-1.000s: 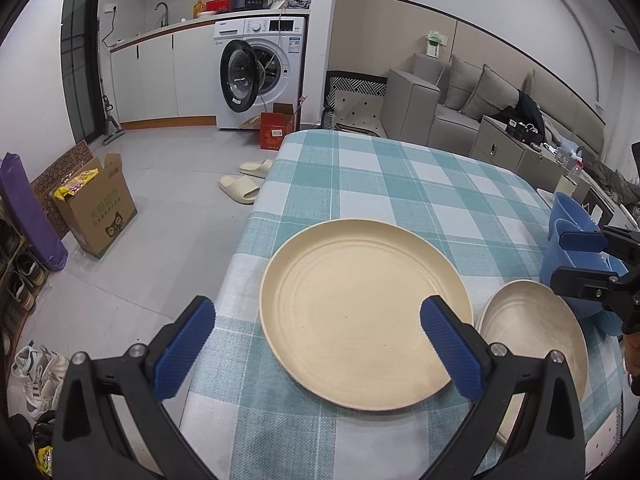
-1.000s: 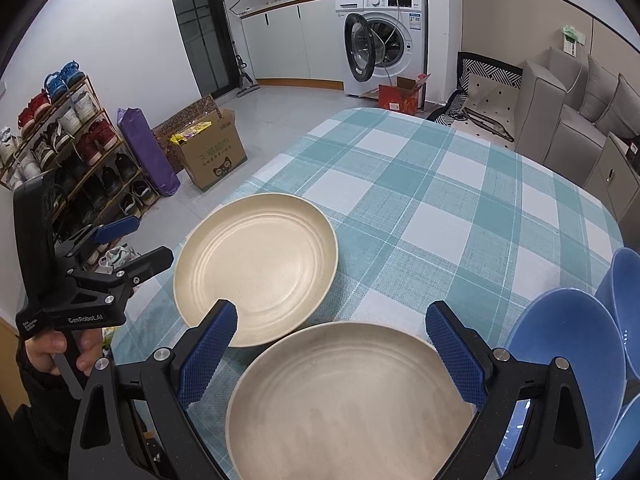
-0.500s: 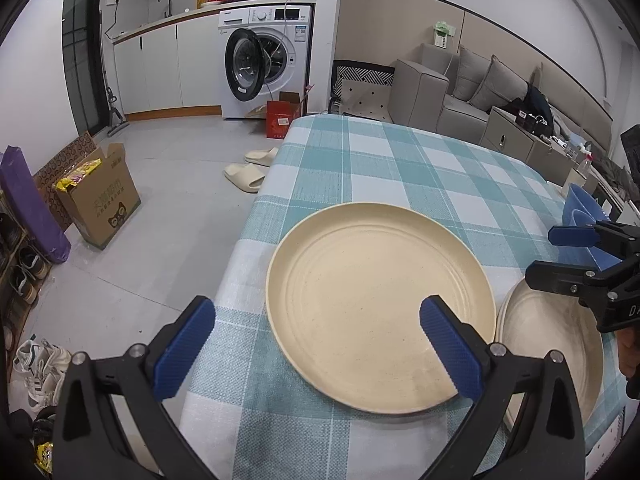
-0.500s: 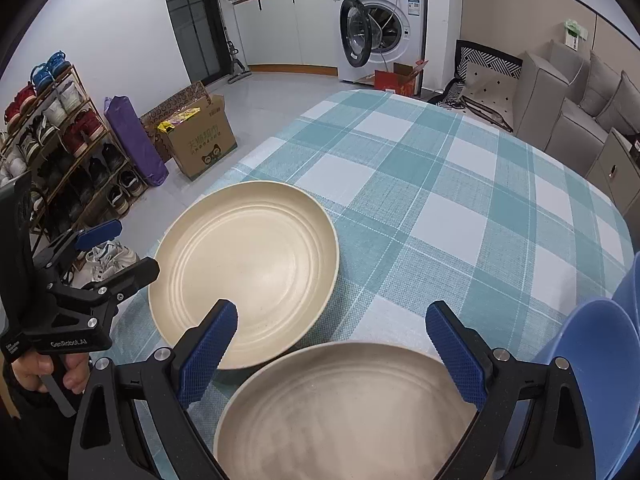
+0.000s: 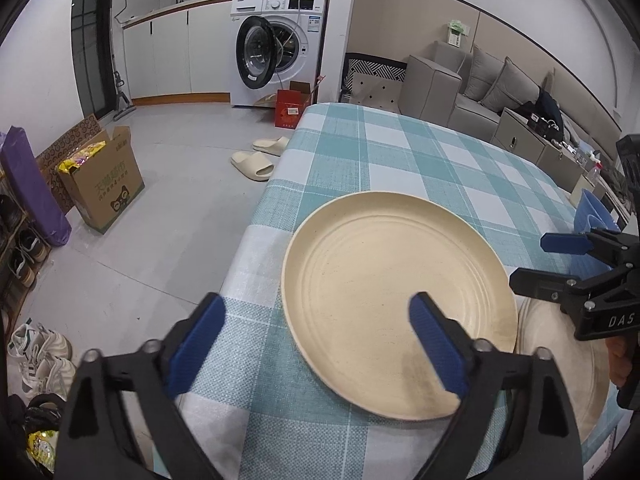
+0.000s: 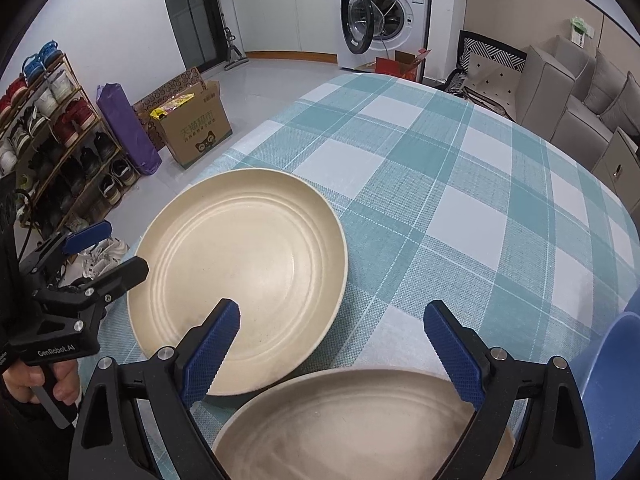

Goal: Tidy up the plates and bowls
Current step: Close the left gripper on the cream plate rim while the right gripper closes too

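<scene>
The left gripper (image 5: 316,344) has come down toward the near left corner of the table (image 5: 404,160) since a second ago, and its jaws, then at their widest, are now closing. The rim of the cream plate (image 5: 384,280) lies between them, with the right pad over the plate's near floor and the left pad over the cloth outside the rim, but neither pad visibly presses on it yet. That suggests the grasp on this plate is just beginning, the first lift in the sorting.

The right gripper (image 6: 332,352) has also sunk and moved in over the second plate (image 6: 360,424), a duller beige one at the near edge of the table, just beside the cream plate. Its jaws stand wide and empty, hovering above that plate's far rim without touching it.

Blue bowls (image 6: 616,380) sit further toward the table's right edge, not yet handled.
</scene>
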The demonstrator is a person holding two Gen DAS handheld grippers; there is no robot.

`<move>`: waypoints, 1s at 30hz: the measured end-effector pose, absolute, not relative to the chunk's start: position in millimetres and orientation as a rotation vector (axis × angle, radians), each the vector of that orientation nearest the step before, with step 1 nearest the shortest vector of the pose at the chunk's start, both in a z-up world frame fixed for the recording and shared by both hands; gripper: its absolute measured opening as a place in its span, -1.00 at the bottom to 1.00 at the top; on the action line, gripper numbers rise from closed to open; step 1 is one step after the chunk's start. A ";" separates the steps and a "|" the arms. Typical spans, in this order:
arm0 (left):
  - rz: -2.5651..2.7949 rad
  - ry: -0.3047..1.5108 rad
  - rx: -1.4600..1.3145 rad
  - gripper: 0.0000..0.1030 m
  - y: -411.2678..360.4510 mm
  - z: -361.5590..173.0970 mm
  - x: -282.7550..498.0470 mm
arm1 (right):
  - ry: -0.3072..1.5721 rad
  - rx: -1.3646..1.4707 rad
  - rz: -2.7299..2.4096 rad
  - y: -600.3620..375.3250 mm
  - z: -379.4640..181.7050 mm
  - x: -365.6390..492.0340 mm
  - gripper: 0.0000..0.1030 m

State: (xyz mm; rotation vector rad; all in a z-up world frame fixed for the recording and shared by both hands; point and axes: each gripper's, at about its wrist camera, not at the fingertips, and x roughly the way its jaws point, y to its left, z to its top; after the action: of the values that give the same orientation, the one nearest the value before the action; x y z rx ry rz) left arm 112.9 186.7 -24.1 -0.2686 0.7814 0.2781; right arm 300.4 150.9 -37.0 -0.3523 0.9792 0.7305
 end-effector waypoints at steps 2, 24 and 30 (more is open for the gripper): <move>0.281 0.789 -0.287 0.62 189.4 -26.5 113.3 | 0.986 -0.367 0.731 154.9 -40.2 299.7 0.69; 0.267 0.831 -0.331 -0.15 196.7 -41.8 117.8 | 1.080 -0.362 0.727 170.1 -71.2 315.8 0.15; 0.260 0.836 -0.330 -0.29 195.6 -43.4 119.3 | 1.097 -0.365 0.742 172.3 -76.4 314.7 -0.14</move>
State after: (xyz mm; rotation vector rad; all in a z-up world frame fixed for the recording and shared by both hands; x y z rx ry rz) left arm 119.3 195.6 -43.4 -0.3297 0.8362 0.2604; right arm 314.7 172.3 -76.4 -0.3652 1.0967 0.7415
